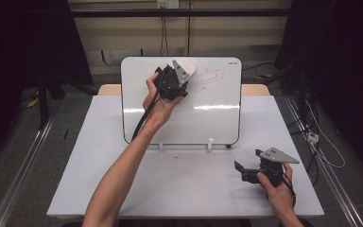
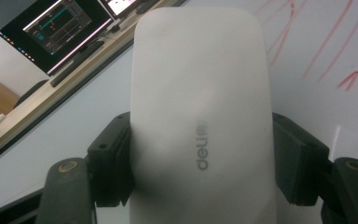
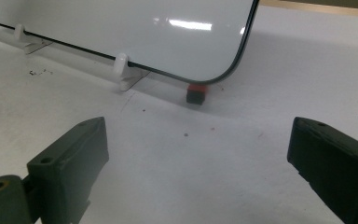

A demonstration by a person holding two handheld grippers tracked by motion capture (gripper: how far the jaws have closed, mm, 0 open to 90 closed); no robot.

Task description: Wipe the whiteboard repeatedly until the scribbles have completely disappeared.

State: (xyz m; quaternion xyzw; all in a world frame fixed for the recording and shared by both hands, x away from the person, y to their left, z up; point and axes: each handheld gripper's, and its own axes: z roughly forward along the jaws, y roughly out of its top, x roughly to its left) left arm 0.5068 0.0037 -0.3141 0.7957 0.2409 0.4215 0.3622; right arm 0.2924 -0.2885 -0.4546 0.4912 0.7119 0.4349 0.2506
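Note:
A white whiteboard eraser (image 2: 200, 93) marked "deli" sits between the jaws of my left gripper (image 2: 205, 158), which is shut on its sides. In the high view that gripper (image 1: 179, 76) holds the eraser (image 1: 186, 67) up at the top of the propped whiteboard (image 1: 208, 118), just left of red scribbles (image 1: 210, 75). The red marks (image 2: 307, 46) lie beyond the eraser's tip on the right. My right gripper (image 1: 247, 160) rests low at the table's front right, open, with nothing between its jaws (image 3: 200, 163).
The whiteboard (image 3: 144, 32) leans on white clip feet (image 3: 123, 70) on a white table (image 1: 99, 156). A small red and black piece (image 3: 196, 93) sits under its lower right corner. Dark specks dot the table in front of it.

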